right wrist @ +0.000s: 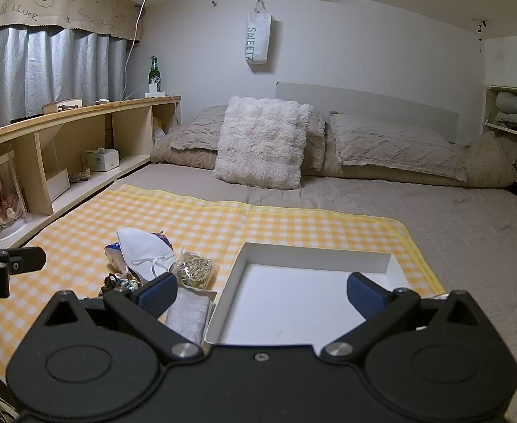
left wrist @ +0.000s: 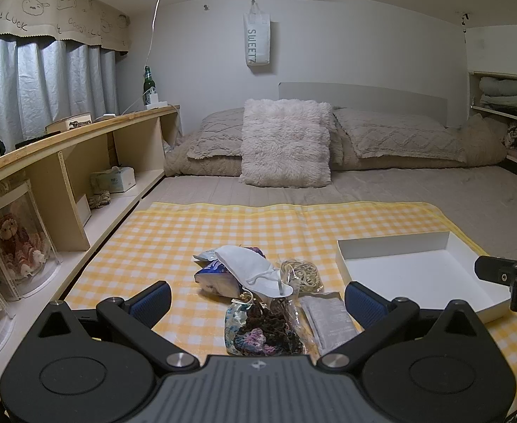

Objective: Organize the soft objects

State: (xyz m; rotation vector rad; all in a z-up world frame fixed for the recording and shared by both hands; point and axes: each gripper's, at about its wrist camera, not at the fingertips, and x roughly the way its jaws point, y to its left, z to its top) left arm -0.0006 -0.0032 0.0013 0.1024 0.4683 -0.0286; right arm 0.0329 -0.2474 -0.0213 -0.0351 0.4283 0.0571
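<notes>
A pile of soft items lies on a yellow checked cloth (left wrist: pixel 159 232) on the bed: a white face mask (left wrist: pixel 248 268), a blue-white packet (left wrist: pixel 212 275), a clear bag of rubber bands (left wrist: pixel 302 271), a bag of dark and purple crochet pieces (left wrist: pixel 262 331) and a grey sachet (left wrist: pixel 329 320). An empty white box (left wrist: pixel 420 271) sits to their right. My left gripper (left wrist: pixel 258 303) is open just above the crochet bag. My right gripper (right wrist: pixel 262 292) is open over the near left part of the white box (right wrist: pixel 293 303), with the mask (right wrist: pixel 142 250) and rubber bands (right wrist: pixel 195 268) to its left.
A fluffy white cushion (right wrist: pixel 262 144) and beige pillows (right wrist: pixel 392 144) lie at the head of the bed. A wooden shelf unit (left wrist: pixel 82 162) with a tissue box and boxed dolls runs along the left. A green bottle (right wrist: pixel 154 72) stands on its top.
</notes>
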